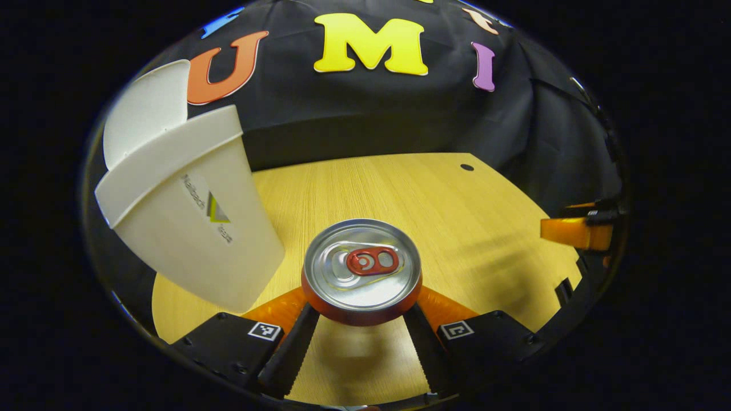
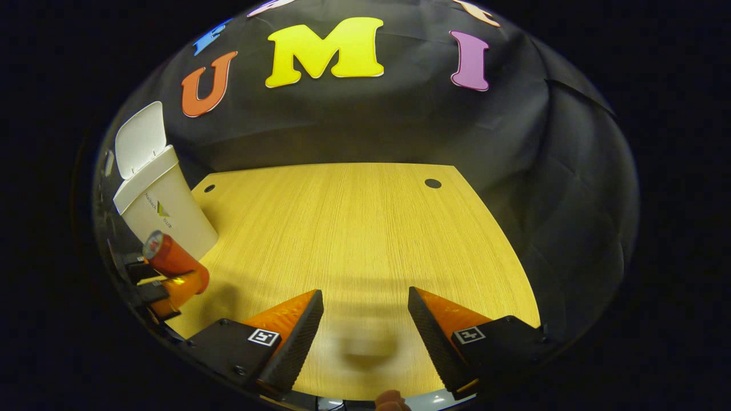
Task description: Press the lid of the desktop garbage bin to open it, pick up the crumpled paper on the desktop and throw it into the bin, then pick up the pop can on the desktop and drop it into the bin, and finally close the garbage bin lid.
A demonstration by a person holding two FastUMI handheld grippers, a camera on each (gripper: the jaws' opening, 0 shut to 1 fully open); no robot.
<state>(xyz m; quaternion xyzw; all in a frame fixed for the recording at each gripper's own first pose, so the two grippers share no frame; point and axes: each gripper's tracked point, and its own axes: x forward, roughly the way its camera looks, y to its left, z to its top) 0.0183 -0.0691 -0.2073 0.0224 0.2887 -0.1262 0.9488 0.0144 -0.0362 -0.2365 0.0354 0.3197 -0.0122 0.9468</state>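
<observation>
A: Left gripper (image 1: 361, 319)?
B: Clamped on smooth round pop can (image 1: 361, 268), red-sided; tapered white bin (image 1: 194, 228), lid (image 1: 145, 111) up, just left ahead.
A: Right gripper (image 2: 365, 317)?
B: Spread wide, empty, over woodgrain desktop (image 2: 354, 228).

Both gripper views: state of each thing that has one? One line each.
Garbage bin: upright on the desktop, open.
Bin lid: flipped up.
Pop can: clamped between the left gripper's fingers, pull tab unopened.
Left gripper: shut on the pop can.
Right gripper: open, holding nothing.
</observation>
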